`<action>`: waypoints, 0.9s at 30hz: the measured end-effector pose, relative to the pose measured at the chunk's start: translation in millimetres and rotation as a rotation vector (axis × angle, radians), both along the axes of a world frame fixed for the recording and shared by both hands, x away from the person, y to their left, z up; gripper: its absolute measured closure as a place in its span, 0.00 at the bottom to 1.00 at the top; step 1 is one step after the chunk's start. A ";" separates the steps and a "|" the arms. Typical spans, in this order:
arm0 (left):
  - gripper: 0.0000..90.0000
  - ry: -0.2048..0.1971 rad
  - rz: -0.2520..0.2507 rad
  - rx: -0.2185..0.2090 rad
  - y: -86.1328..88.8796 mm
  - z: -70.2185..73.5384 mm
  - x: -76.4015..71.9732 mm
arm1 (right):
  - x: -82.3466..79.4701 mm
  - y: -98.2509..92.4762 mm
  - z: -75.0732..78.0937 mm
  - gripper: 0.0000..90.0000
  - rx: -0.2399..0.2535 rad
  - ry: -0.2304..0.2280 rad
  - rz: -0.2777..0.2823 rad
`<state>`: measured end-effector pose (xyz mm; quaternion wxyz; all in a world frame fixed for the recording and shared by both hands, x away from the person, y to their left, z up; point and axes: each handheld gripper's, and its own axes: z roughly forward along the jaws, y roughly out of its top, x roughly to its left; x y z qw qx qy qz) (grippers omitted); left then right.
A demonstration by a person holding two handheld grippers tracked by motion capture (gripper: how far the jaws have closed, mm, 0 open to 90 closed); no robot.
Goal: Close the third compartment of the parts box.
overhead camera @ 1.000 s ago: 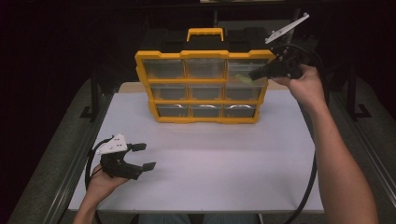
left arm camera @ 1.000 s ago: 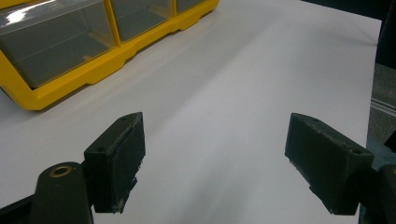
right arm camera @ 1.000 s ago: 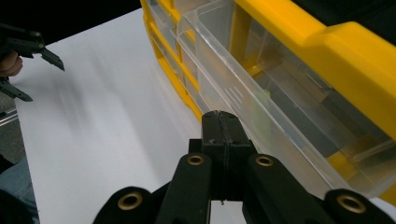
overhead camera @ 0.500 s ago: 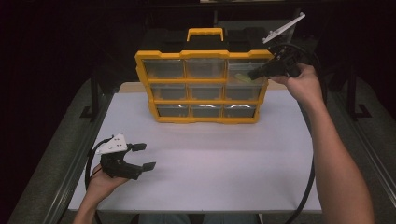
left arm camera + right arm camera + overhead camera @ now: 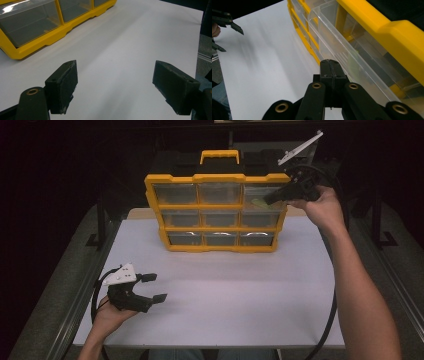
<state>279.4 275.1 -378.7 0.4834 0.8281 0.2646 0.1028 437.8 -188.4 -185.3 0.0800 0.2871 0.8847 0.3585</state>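
Right gripper [image 5: 270, 199] tips cover part of the top-right drawer [image 5: 262, 197]; a pale green thing [image 5: 260, 202] inside is too blurred to name, maybe a tag. Organizer [image 5: 37, 27] cut off by the left gripper view's top and left edges. Drawer contents elsewhere too small to tell.

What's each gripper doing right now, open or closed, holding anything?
Left gripper: open, holding nothing, above the white table.
Right gripper: closed, at the organizer's top right drawer; grip cannot be told.
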 end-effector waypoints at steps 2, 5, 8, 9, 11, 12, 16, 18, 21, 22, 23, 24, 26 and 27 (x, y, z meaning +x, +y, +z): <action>0.22 -0.003 0.001 -0.002 0.2 0.1 0.2 | -0.1 0.6 0.6 0.99 0.000 0.003 0.001; 0.22 -0.003 0.001 -0.001 0.2 0.3 0.2 | 0.8 1.9 1.2 0.99 -0.005 0.002 0.003; 0.22 -0.002 -0.001 0.003 0.2 0.3 0.4 | 2.8 3.1 1.6 0.99 -0.011 0.005 0.006; 0.22 -0.005 -0.002 0.003 0.5 0.2 0.7 | 3.4 3.5 1.8 0.99 -0.014 0.005 0.006; 0.22 -0.004 -0.001 0.001 0.6 0.3 0.6 | 4.5 4.5 2.2 0.99 -0.017 0.010 0.002; 0.22 -0.004 -0.001 0.001 0.7 0.3 0.6 | 5.2 4.6 2.1 0.99 -0.018 0.007 0.002; 0.22 -0.003 -0.002 0.004 0.4 0.1 0.6 | 8.5 5.6 2.5 0.99 -0.025 0.006 0.000; 0.22 -0.004 -0.003 0.003 0.4 0.1 0.7 | 10.1 6.1 2.8 0.99 -0.026 0.010 -0.003; 0.22 -0.003 -0.003 0.005 0.5 0.1 0.7 | 11.9 6.7 3.2 0.99 -0.030 0.013 -0.006; 0.22 0.001 -0.001 0.004 0.3 0.1 0.5 | 12.2 6.9 3.5 0.99 -0.033 0.013 -0.007; 0.22 0.003 -0.001 0.002 0.1 0.1 0.4 | 12.7 7.0 3.5 0.99 -0.034 0.012 -0.008; 0.22 0.002 -0.001 0.003 0.0 0.1 0.4 | 13.1 7.2 3.4 0.99 -0.033 0.013 -0.011; 0.22 0.001 -0.001 0.003 -0.2 0.0 0.3 | 14.7 7.1 3.4 0.99 -0.036 0.010 -0.009; 0.22 0.001 -0.001 0.003 -0.2 0.0 0.3 | 15.1 7.3 3.4 0.99 -0.037 0.010 -0.011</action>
